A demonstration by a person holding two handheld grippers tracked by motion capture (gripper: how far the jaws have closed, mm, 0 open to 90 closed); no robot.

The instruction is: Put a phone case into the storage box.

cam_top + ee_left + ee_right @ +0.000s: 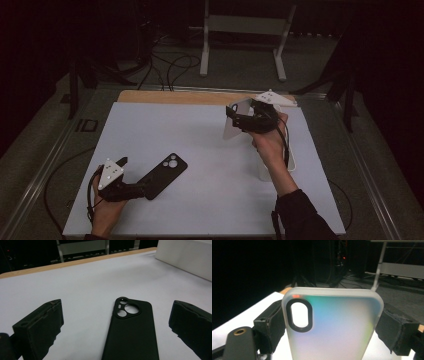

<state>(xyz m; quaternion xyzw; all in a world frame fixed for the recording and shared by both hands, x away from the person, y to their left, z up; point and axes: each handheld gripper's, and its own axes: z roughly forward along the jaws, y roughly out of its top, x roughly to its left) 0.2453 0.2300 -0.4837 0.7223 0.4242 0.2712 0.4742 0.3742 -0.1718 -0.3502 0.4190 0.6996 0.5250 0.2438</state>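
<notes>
A black phone case (165,172) (131,332) lies back up on the white tabletop (210,190), camera cutout pointing away from me. My left gripper (136,176) (115,327) rests low at the front left, open, one jaw on each side of the case's near end without touching it. At the right, above the table, my right gripper (246,120) (332,325) is shut on a frosted translucent phone case (232,122) (332,327). That case stands upright between the pads (270,322), its oval camera cutout at the upper left.
A white box (185,257) (291,161) sits on the table's right side, partly under my right forearm. The table's wooden edge (175,96) runs along the back. Beyond it are cables and a white stand (245,25) on a dark floor.
</notes>
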